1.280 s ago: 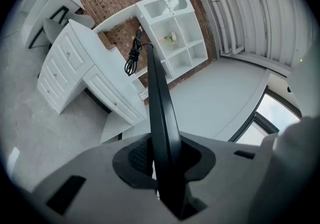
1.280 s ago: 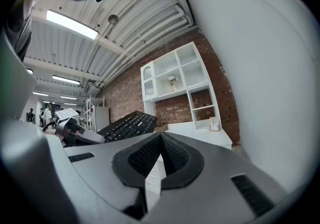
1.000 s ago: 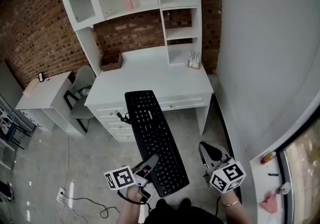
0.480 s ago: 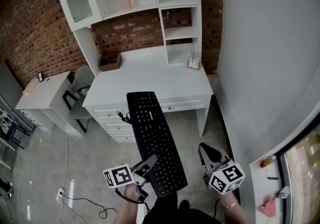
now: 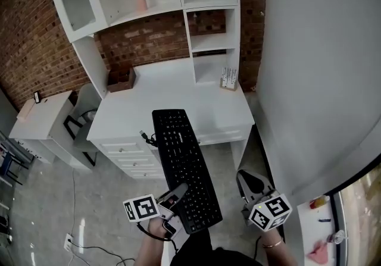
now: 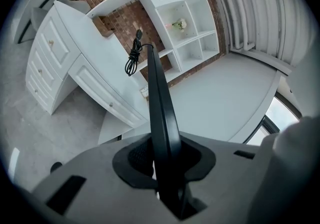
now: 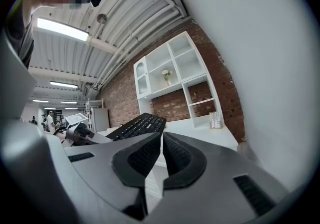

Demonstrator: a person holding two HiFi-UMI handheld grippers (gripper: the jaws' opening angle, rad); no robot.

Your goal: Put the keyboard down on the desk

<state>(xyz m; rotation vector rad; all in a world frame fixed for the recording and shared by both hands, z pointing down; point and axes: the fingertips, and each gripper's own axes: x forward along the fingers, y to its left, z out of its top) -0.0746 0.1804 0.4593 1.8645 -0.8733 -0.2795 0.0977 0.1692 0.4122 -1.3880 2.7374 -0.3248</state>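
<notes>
One pair of jaws does all the carrying here: the left gripper (image 5: 176,194) is clamped narrow on the near short end of the black keyboard (image 5: 184,166). The board juts straight out ahead of those jaws, keys up, in the air above the floor. Seen from above, its far end overlaps the front of the white tabletop (image 5: 178,83), but it does not look set down, and I cannot tell whether it hangs over the edge yet. A bundled cable (image 5: 147,137) dangles off the far left corner.

The right gripper (image 5: 250,184) sits off to the right of the board, apart from it, with its jaws drawn together on nothing.

From where I stand, the step in hand is the carry-in, and the task looks barely halfway done. The board is a long lever pinched at one end, so the left wrist needs to stay firm to stop the far end drooping or twisting. I would move it forward until the whole length is over bare tabletop ahead of the jaws, then lower it level.

The landing should stay between the brown box (image 5: 121,80) ahead to the left and the small white holder (image 5: 228,78) ahead to the right. The cable should not end up trapped underneath. The left jaws should part only once the board lies flat.
</notes>
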